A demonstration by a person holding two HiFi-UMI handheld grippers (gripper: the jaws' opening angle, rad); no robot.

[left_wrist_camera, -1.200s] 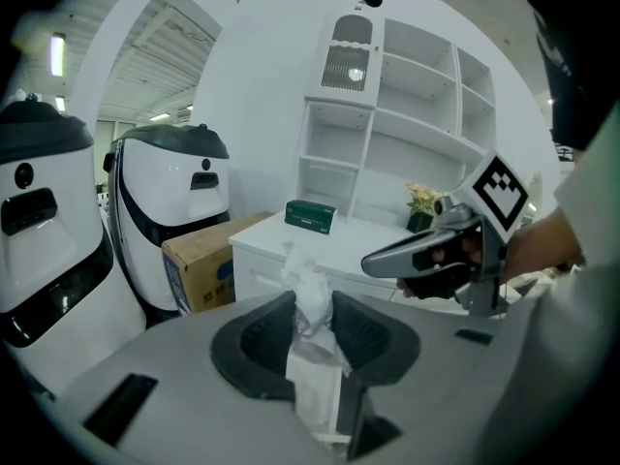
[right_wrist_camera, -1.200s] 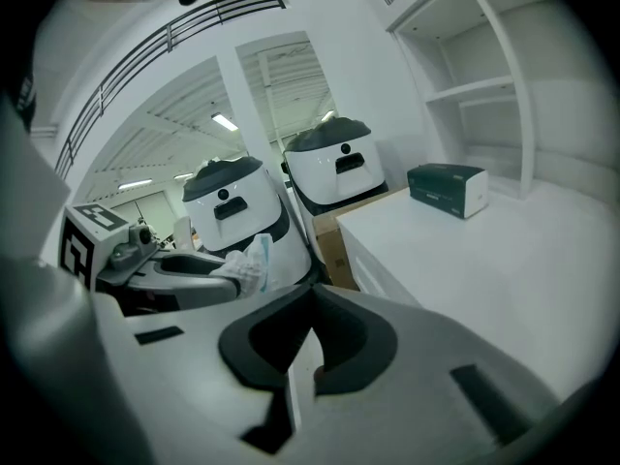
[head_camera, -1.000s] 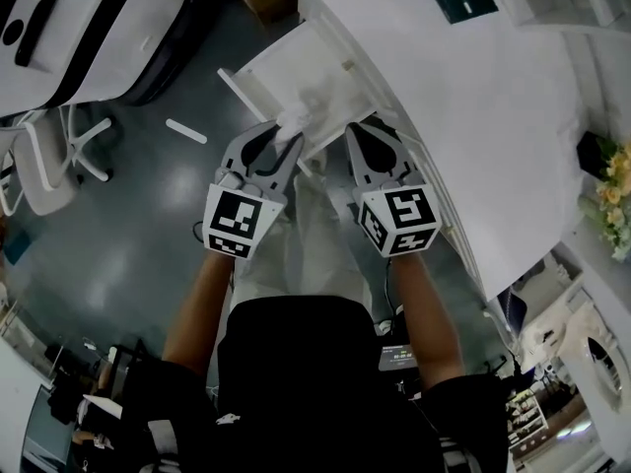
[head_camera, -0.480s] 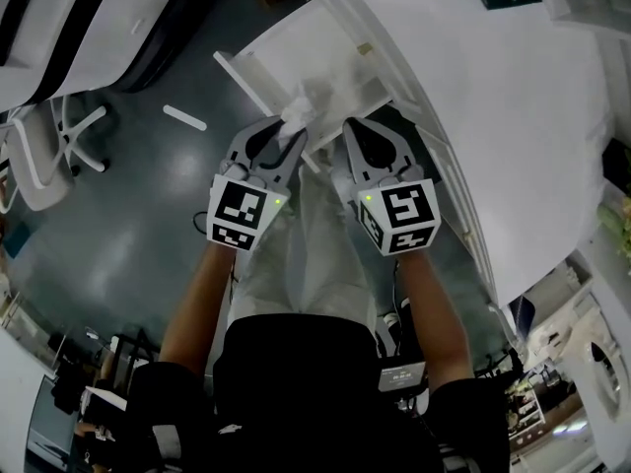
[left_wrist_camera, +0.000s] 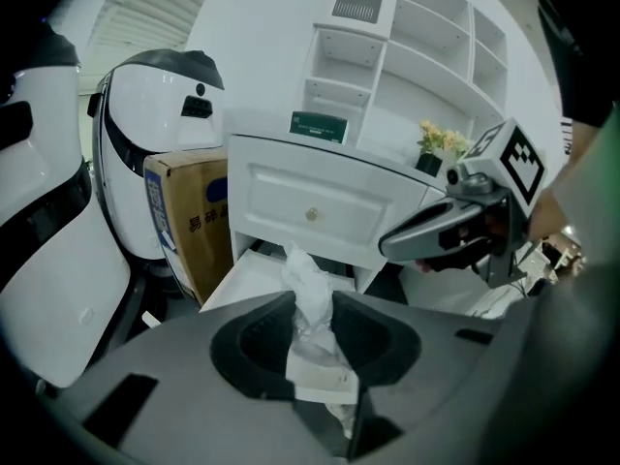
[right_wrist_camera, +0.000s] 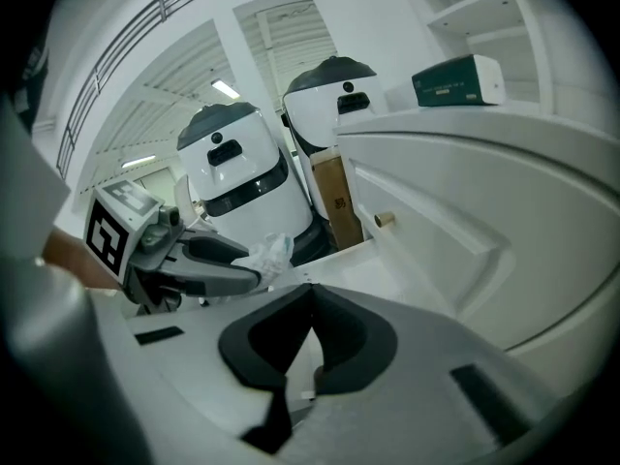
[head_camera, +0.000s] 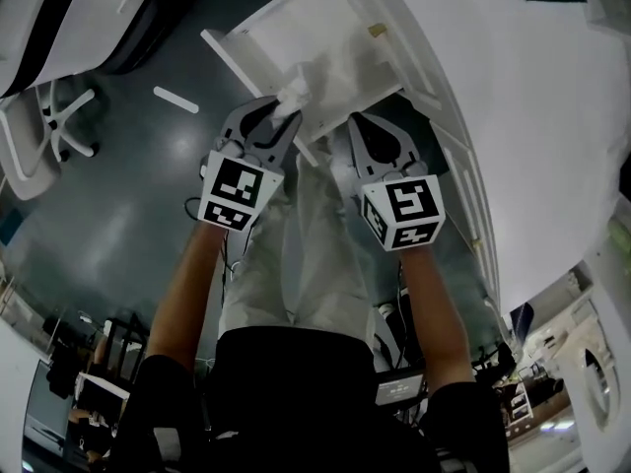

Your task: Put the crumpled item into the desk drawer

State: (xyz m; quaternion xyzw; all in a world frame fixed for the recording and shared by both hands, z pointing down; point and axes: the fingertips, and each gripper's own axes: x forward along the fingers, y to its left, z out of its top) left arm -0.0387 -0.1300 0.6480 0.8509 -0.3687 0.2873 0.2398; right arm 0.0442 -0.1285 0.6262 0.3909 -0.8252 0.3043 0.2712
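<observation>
I've got a brown cardboard box (left_wrist_camera: pixel 184 223) standing against a white pod with a black band (left_wrist_camera: pixel 160 95). Behind it, tall white shelving (left_wrist_camera: pixel 407 56). A dark green box (left_wrist_camera: pixel 319 126) lies below that, with yellow flowers (left_wrist_camera: pixel 441 141) off to its right. Looking down: a white chair base (head_camera: pixel 59 116) at left, and a short white strip (head_camera: pixel 175 100) on the grey floor (head_camera: pixel 108 225).

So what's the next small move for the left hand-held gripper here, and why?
Probably ease the left hand-held gripper forward over the open drawer: its jaws grip the crumpled paper, which seems only at the drawer's near edge, not yet inside.
</observation>
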